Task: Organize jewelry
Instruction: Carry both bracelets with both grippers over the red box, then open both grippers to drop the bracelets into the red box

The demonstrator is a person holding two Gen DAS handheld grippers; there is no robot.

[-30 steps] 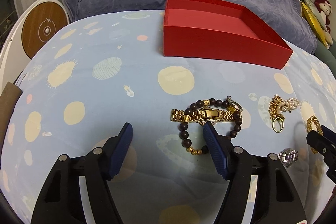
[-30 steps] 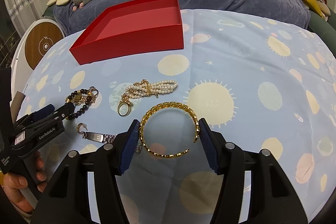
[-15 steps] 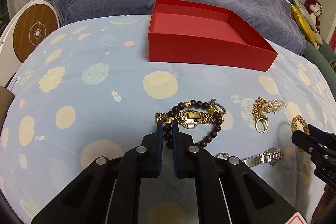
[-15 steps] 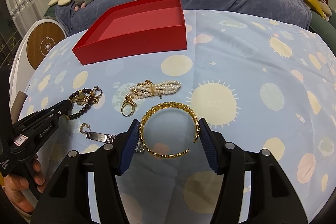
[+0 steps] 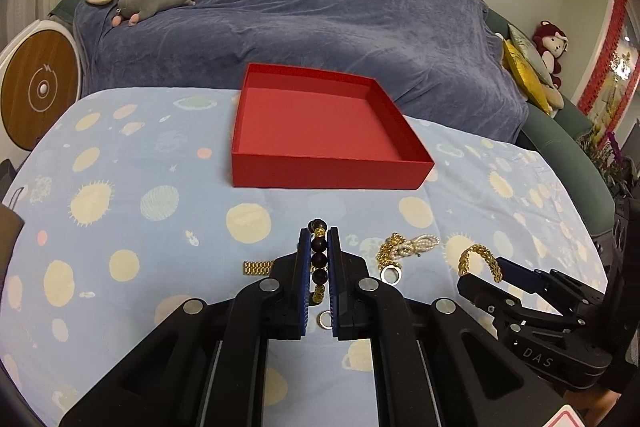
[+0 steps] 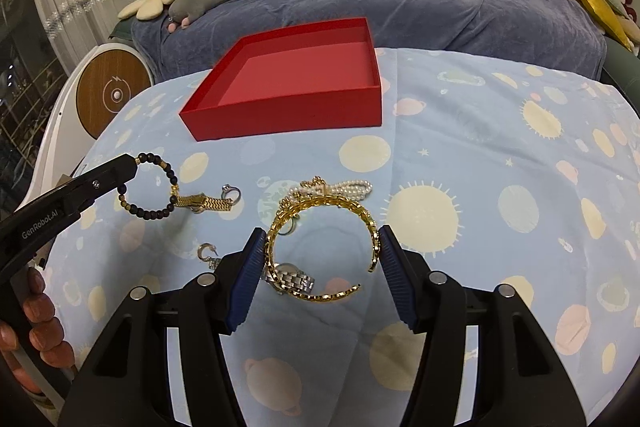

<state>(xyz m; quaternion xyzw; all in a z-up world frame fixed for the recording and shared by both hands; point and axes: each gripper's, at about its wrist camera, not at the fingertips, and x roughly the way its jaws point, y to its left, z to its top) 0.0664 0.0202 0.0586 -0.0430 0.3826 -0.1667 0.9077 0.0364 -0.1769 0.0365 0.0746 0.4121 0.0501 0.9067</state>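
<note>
My left gripper [image 5: 319, 251] is shut on a dark bead bracelet [image 5: 319, 259] and holds it above the cloth; it also shows in the right wrist view [image 6: 150, 187]. My right gripper [image 6: 322, 251] is shut on a gold open bangle [image 6: 324, 243], lifted off the cloth; the bangle also shows in the left wrist view [image 5: 478, 259]. An empty red box [image 5: 332, 131] stands beyond, also in the right wrist view [image 6: 288, 83]. A gold watch [image 6: 206, 202], a pearl bracelet [image 6: 344, 187], a silver watch [image 6: 292, 277] and a ring [image 5: 391, 274] lie on the cloth.
The blue spotted cloth [image 5: 120, 227] covers the table. A blue-covered sofa [image 5: 320, 7] with plush toys stands behind it. A round white and wood device [image 5: 36, 95] stands at the left.
My left gripper shut on the bead bracelet and lifted it. My right gripper closed on the gold bangle and raised it. Both views rose, showing more of the box.
</note>
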